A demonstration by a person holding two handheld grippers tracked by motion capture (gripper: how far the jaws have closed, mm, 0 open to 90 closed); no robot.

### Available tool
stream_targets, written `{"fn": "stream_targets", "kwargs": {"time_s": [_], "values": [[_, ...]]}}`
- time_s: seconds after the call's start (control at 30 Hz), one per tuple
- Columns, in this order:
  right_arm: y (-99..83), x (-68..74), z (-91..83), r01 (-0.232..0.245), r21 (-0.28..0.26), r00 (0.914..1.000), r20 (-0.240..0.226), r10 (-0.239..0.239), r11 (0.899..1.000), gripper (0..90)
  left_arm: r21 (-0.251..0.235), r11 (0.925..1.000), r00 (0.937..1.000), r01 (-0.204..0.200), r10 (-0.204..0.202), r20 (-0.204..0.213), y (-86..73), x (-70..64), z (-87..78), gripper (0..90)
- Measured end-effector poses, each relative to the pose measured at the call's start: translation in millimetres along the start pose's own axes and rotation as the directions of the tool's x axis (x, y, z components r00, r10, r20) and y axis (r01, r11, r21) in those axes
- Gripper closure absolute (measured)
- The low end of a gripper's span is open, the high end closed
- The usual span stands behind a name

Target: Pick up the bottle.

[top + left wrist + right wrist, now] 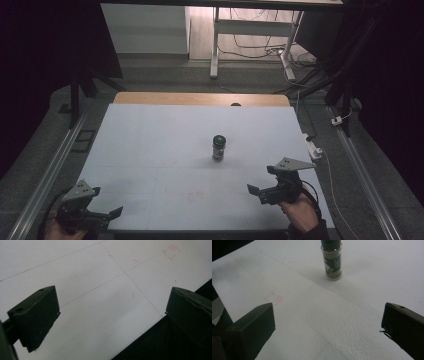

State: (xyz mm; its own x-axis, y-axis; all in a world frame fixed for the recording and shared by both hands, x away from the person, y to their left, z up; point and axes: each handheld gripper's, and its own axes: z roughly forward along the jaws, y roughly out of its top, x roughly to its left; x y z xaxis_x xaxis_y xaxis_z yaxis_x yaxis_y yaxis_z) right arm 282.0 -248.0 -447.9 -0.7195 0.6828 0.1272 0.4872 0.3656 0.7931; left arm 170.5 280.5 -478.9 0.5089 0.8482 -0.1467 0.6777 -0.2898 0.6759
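Note:
A small spice jar (219,148) with a dark lid and dark label stands upright near the middle of the white table top (150,150). My right gripper (260,179) is held by a hand at the front right, short of the jar and a little to its right. In the right gripper view its jaws are wide apart and bare, and the jar (332,262) stands ahead of them. My left gripper (107,201) is at the front left corner, far from the jar. The left gripper view has its open, bare jaws above the table's front edge (140,333).
A faint red square mark (195,196) is drawn on the table between the grippers. A white power strip (312,147) lies at the table's right edge. Metal rails (50,170) run along both sides. A white desk frame (250,30) and cables stand beyond the far edge.

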Motion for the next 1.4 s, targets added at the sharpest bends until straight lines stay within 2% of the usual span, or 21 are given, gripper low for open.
{"fn": "stream_targets", "kwargs": {"time_s": [0.13, 0.37, 0.57, 0.93, 1.4], "values": [[6.9, 0.6, 7.4, 0.013, 0.007, 0.9999, 0.005, -0.013, 1.000, 0.0, -0.005, 1.0000, 1.0000, 0.007, -0.007, 0.003, -0.4, 1.0, -0.6, 0.0], [14.4, 1.3, 26.1, 0.039, 0.020, 0.9992, -0.002, -0.039, 0.999, 0.0, -0.003, 1.0000, 1.0000, -0.005, 0.005, -0.004, -0.2, -0.6, -0.6, 0.0], [21.3, 0.6, 36.5, 0.038, 0.011, 0.9993, 0.000, -0.038, 0.999, 0.0, -0.006, 1.0000, 1.0000, -0.001, 0.001, 0.000, -0.3, 0.2, -0.7, 0.0], [35.1, -1.2, 63.6, 0.072, 0.057, 0.9973, 0.008, -0.073, 0.996, 0.0, -0.006, 1.0000, 1.0000, 0.003, -0.003, 0.005, -0.4, 0.9, -0.6, 0.0], [53.2, -9.6, 102.4, 0.087, 0.092, 0.9961, 0.003, -0.088, 0.992, 0.0, -0.007, 1.0000, 0.9999, 0.005, -0.005, 0.010, -0.6, 1.4, -0.6, 0.0]]}}
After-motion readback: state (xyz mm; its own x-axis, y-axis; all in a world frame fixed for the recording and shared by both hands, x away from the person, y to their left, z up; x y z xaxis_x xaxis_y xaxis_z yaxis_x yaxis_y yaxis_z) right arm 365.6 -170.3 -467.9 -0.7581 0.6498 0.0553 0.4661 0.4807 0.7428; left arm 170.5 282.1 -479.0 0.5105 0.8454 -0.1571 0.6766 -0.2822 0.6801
